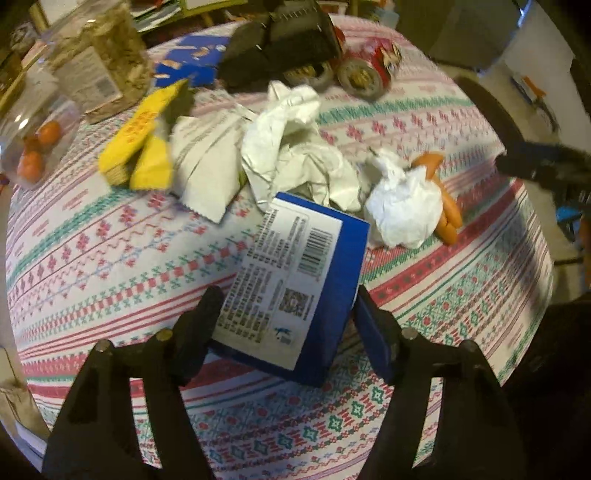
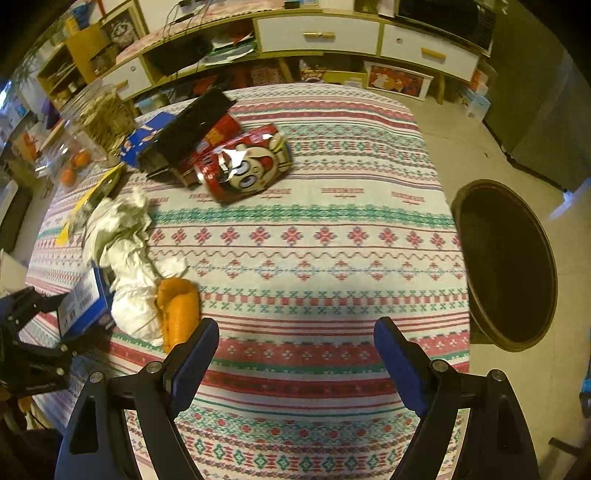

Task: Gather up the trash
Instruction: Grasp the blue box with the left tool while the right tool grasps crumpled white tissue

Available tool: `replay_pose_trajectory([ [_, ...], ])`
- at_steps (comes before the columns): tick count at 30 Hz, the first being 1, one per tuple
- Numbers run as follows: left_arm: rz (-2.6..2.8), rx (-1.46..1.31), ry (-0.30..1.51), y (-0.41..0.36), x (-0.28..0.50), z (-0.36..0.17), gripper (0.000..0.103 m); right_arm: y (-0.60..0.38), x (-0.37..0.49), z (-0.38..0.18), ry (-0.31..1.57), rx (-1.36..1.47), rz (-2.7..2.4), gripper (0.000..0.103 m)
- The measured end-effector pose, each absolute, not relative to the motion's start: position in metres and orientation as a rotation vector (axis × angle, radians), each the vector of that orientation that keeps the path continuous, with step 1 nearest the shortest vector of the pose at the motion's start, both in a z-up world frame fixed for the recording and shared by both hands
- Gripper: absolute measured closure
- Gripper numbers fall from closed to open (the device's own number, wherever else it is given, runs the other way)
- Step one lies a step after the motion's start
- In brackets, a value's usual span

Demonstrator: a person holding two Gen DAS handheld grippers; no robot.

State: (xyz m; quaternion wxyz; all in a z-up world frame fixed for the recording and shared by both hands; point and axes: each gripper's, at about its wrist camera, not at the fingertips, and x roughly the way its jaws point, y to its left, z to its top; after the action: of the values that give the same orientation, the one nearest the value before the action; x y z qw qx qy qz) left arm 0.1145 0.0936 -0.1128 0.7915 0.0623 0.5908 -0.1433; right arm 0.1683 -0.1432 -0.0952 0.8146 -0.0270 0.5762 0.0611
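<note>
Patterned cloth covers the surface (image 2: 332, 229). A dark bin (image 2: 509, 266) stands at its three o'clock. The blue box (image 1: 295, 288) sits between the left gripper (image 1: 284, 325) fingers, contact unclear. The right gripper (image 2: 295, 354) fingers are spread, empty. Crumpled paper (image 1: 295, 155) lies at the box's twelve o'clock.

A bench (image 2: 332, 236) draped in a white woven cloth with red, pink and green patterned bands fills the foreground. Behind it runs a long low wooden cabinet (image 2: 321, 33) with white drawer fronts, yellowish wooden handles and cluttered open shelves. A framed picture (image 2: 397, 81) leans on the floor beneath it. The floor (image 2: 476, 147) is pale grey-beige. A tall dark grey cabinet (image 2: 543, 110) stands at right. The light is warm and dim.
</note>
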Motion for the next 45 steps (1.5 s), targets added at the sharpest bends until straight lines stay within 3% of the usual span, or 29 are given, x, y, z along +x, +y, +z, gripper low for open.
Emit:
replay_pose_trajectory([
  [8,-0.294,0.084,1.275,0.11,0.103,-0.103,0.035,-0.115,0.169,-0.098,1.242,-0.045,0.199,0.016],
  [14,-0.273,0.141,1.383,0.103,0.103,-0.126,0.037,-0.1,0.17,-0.101,1.245,-0.052,0.222,0.016],
  [28,-0.227,0.067,1.274,0.122,0.096,-0.087,0.04,-0.067,0.164,-0.103,1.266,-0.034,0.337,0.016],
  [30,-0.208,0.065,1.262,0.127,0.097,-0.083,0.04,-0.058,0.163,-0.106,1.273,-0.038,0.364,0.019],
  [32,-0.187,0.069,1.252,0.135,0.095,-0.078,0.04,-0.049,0.163,-0.11,1.279,-0.053,0.378,0.032],
  [35,-0.169,0.069,1.248,0.144,0.098,-0.075,0.04,-0.04,0.163,-0.115,1.288,-0.059,0.392,0.04],
  [45,-0.136,0.067,1.239,0.138,0.097,-0.078,0.04,-0.016,0.163,-0.134,1.297,-0.126,0.412,0.052],
])
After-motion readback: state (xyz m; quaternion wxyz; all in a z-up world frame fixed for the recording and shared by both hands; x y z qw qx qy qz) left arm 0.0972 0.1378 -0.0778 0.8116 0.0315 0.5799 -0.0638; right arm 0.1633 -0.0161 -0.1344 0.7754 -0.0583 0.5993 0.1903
